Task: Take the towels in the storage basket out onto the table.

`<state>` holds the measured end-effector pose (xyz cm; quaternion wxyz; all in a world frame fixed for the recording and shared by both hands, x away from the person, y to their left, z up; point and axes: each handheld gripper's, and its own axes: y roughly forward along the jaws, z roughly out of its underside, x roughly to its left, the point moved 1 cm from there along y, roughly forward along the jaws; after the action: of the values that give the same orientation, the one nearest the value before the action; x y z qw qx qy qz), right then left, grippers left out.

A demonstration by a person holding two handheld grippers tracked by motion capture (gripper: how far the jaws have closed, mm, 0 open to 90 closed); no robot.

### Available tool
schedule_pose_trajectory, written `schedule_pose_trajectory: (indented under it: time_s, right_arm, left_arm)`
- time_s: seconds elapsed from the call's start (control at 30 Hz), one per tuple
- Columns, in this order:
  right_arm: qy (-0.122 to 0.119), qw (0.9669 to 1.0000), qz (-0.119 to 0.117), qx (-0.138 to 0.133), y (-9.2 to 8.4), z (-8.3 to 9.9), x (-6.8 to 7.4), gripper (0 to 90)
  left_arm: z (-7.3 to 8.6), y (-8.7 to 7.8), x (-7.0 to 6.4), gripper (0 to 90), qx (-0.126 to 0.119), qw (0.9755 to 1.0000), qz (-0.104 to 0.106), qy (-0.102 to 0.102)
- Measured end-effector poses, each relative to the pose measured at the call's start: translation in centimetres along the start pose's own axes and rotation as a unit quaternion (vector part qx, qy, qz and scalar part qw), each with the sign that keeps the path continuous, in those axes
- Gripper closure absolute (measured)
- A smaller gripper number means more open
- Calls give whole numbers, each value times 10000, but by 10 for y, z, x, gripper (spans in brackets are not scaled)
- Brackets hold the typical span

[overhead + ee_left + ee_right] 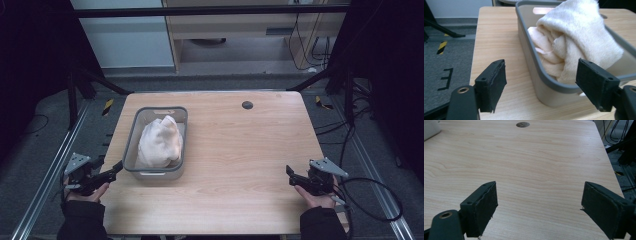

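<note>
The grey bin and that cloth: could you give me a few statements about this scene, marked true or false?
1. The cream towel lies inside the grey bin. True.
2. The left gripper is clamped on the towel. False: its jaws stand open, short of the bin.
3. The right gripper holds nothing. True.
4. The bin sits at the table's right edge. False: it sits on the left half.
5. The towel is neatly folded flat. False: it is bunched up.

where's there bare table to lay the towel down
The widest free patch is the table between the bin and the right gripper, up to the round hole. The front edge between both grippers is bare too. It is crowded around the towel-filled bin, close to the left gripper.
</note>
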<state>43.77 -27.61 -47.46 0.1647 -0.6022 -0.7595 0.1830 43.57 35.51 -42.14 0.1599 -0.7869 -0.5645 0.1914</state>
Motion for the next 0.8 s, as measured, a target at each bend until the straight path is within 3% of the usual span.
schedule_pose_trajectory:
  time_s: [0.2, 0.43, 0.8]
  right_arm:
    - [-70, 10000, 20, 42, 1, 1, 0, 133]
    - [-67, 10000, 33, 63, 1, 0, -1, 130]
    - [-79, 9999, 30, 89, 2, 0, -2, 131]
  left_arm:
    - [-15, 2, -1, 203, -59, 9999, 32, 77]
    - [-40, 14, -6, 173, -19, 9996, 221, 165]
    - [-75, 29, -8, 162, 85, 9994, 186, 289]
